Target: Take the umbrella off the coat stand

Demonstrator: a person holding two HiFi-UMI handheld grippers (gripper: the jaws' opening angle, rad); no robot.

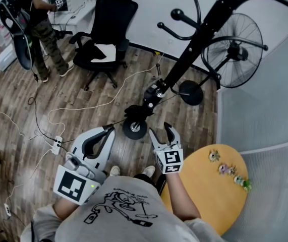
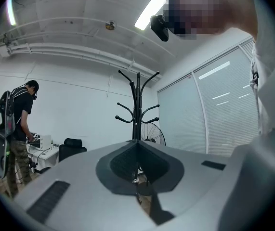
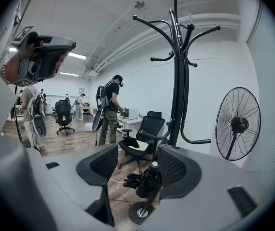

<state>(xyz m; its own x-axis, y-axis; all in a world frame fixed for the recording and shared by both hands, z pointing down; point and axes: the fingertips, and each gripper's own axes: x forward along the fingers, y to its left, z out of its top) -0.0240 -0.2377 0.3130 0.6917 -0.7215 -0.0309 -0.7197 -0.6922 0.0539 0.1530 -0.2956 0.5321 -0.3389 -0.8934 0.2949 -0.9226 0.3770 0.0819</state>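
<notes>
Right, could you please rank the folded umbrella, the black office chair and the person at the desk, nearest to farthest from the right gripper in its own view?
1. Folded umbrella, just ahead, framed by the open jaws of the right gripper.
2. Black office chair, behind it, centre.
3. Person at the desk, farthest, left of the chair.

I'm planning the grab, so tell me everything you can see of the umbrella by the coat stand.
The umbrella is a black folding one, collapsed into a loose bundle with fabric folds bulging sideways and a pale cap at its upper end. It sits low against the coat stand's pole, just above the round base; how it hangs there cannot be told. It shows between the open jaws of the right claw but apart from them; nothing grips it.
</notes>
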